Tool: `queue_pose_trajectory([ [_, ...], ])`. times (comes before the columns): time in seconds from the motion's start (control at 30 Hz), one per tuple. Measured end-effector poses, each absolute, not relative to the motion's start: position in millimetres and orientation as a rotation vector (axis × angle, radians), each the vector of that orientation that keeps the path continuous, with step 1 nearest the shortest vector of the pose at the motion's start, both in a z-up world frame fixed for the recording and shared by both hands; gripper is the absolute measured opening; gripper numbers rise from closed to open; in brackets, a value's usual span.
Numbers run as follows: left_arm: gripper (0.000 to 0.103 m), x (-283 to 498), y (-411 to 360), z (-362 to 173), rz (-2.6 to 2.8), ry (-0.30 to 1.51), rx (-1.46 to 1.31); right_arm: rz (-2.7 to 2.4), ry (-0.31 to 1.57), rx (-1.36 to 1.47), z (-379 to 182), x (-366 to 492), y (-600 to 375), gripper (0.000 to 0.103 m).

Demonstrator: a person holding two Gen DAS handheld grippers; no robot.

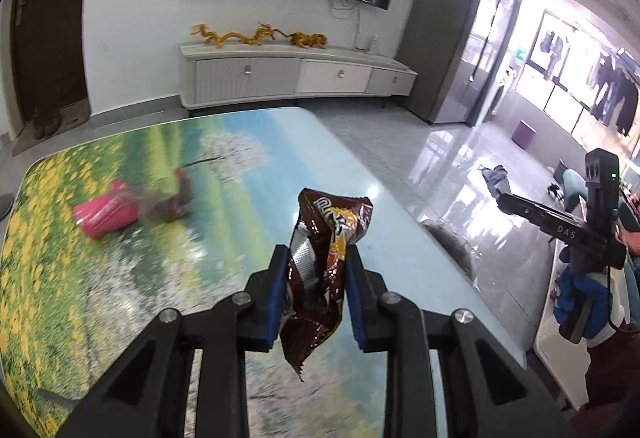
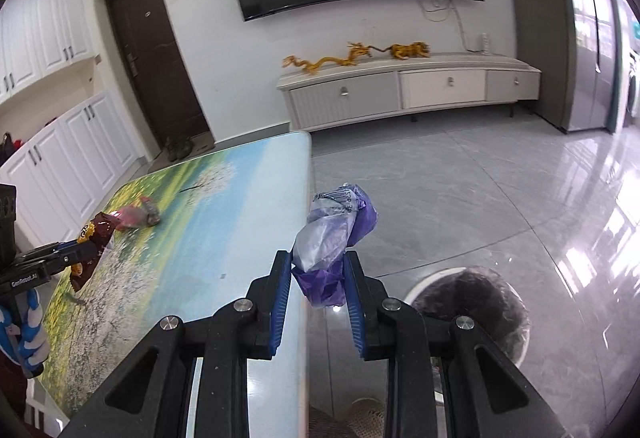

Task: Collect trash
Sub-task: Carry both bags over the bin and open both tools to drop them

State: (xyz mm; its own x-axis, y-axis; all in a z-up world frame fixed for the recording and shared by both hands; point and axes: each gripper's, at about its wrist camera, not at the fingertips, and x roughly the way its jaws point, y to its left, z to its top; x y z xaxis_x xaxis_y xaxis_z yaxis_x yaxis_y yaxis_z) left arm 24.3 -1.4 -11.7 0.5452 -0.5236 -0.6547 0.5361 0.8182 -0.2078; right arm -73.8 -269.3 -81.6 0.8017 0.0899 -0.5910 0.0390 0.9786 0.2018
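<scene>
My left gripper [image 1: 316,258] is shut on a crumpled brown snack wrapper [image 1: 326,258] and holds it above the landscape-print table [image 1: 120,278]. It also shows in the right wrist view [image 2: 90,246]. My right gripper [image 2: 316,262] is shut on a purple plastic bag [image 2: 336,230], held past the table's right edge over the floor. A pink-red wrapper [image 1: 116,211] lies on the table at the far left; the right wrist view shows it too [image 2: 136,215]. The right gripper appears at the right edge of the left wrist view [image 1: 560,217].
A round bin with a dark liner [image 2: 476,310] stands on the grey tiled floor just right of the table. A white TV cabinet [image 2: 400,93] with gold dragon figures and a wall TV lie beyond. A brown door [image 2: 152,53] is at the left.
</scene>
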Motion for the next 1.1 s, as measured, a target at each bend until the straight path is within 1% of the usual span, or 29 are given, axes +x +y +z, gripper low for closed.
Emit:
queue_pose_trajectory([
  [0.37,0.026,44.9,-151.9,-16.2,-0.794,0.821,0.146,-0.12,0.611,0.385,-109.1,-100.6,-362.6,0.025],
  [0.7,0.026,66.5,-298.1,-64.1,-0.907,0.971,0.233,-0.196,0.666,0.521,-158.0,-109.0,-422.7,0.025],
  [0.9,0.028,79.6,-354.3,-87.3,-0.935,1.059,0.228,-0.216,0.722,0.573,-180.9,-99.4,-445.2,0.025],
  [0.97,0.028,83.5,-368.0,-92.9,-0.955,1.084,0.219,-0.214,0.74,0.582,-187.7,-96.0,-448.3,0.027],
  [1.1,0.034,85.5,-388.2,-102.8,-0.97,1.111,0.209,-0.219,0.767,0.611,-200.2,-90.1,-453.4,0.028],
])
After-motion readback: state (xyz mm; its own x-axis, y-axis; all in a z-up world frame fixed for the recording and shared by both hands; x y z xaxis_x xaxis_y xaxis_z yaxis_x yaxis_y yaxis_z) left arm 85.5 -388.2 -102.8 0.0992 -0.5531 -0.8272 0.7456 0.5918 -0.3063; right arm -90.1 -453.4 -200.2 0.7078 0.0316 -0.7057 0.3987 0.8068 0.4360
